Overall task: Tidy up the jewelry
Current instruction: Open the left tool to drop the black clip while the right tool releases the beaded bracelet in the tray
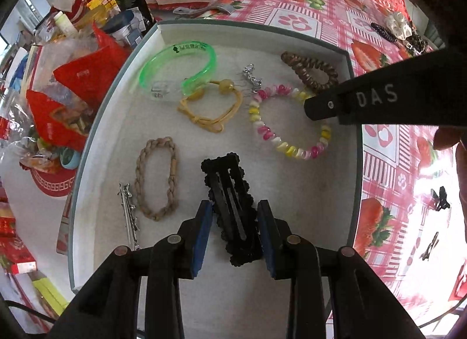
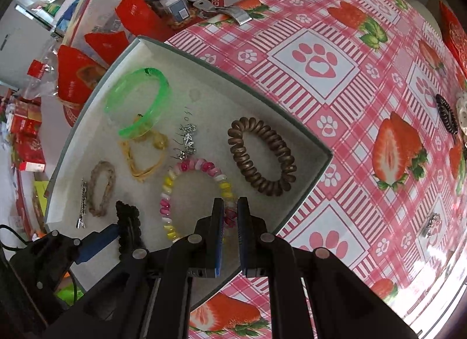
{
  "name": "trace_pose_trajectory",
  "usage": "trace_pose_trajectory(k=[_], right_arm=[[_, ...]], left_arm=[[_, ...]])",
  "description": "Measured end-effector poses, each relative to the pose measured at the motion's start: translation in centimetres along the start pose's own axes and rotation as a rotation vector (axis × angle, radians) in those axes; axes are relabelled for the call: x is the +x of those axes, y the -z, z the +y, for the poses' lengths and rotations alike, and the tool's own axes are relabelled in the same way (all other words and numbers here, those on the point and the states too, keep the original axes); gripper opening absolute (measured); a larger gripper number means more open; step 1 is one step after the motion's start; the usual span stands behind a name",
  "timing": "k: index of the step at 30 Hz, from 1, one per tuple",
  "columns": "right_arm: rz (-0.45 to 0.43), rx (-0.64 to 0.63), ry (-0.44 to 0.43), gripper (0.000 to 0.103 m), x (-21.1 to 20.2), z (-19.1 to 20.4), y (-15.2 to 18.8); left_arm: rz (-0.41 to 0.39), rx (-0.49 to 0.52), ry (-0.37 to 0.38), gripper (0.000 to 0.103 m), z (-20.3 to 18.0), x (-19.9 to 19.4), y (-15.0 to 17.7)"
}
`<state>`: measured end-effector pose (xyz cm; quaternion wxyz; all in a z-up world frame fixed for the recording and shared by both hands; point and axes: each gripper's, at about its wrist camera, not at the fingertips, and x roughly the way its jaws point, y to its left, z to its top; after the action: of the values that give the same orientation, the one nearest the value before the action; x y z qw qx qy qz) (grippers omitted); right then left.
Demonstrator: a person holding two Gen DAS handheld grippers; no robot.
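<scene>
A shallow grey-lined tray (image 1: 321,193) (image 2: 87,134) holds the jewelry. My left gripper (image 1: 235,210) stands over it with the black scalloped hair clip (image 1: 230,201) between its blue pads (image 1: 204,222), jaws close around it. My right gripper (image 2: 230,207) is nearly shut above the pink, yellow and white bead bracelet (image 2: 198,169) (image 1: 274,140), a little of which shows between its fingers. Also in the tray are a green bangle (image 1: 178,67), a yellow cord bracelet (image 1: 213,105), a brown spiral hair tie (image 2: 259,158), a tan braided bracelet (image 1: 157,181), a silver charm (image 1: 251,76) and a silver hairpin (image 1: 128,213).
The tray rests on a pink strawberry tablecloth (image 2: 364,76). On the cloth lie a black spiral tie (image 2: 446,114), small black clips (image 1: 440,198) and a silver piece (image 2: 432,225). Red packets and boxes (image 1: 73,90) crowd the tray's left side.
</scene>
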<state>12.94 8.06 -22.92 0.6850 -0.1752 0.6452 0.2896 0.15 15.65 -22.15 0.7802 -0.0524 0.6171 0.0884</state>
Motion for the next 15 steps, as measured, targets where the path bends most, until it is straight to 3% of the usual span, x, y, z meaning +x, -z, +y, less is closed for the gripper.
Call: trace_pose_trajectory(k=[2, 3, 4, 5, 11, 15], right_arm=[[0.008, 0.011, -0.006, 0.011, 0.4, -0.1, -0.1], [0.015, 0.015, -0.008, 0.011, 0.6, -0.2, -0.1], [0.023, 0.019, -0.008, 0.011, 0.9, -0.2, -0.1], [0.018, 0.020, -0.009, 0.014, 0.7, -0.1, 0.0], [0.006, 0.034, -0.044, 0.038, 0.6, 0.5, -0.3], [-0.017, 0.051, -0.077, 0.042, -0.4, 0.5, -0.9]], left_arm=[[0.002, 0.001, -0.003, 0.039, -0.1, 0.0, -0.1], [0.005, 0.002, -0.003, 0.045, -0.1, 0.0, -0.1], [0.006, 0.001, -0.007, 0.057, -0.1, 0.0, -0.1], [0.000, -0.001, -0.012, 0.060, -0.1, -0.1, -0.1], [-0.005, 0.008, -0.027, 0.060, -0.1, -0.5, -0.1], [-0.006, 0.007, -0.037, 0.060, -0.2, -0.9, -0.1]])
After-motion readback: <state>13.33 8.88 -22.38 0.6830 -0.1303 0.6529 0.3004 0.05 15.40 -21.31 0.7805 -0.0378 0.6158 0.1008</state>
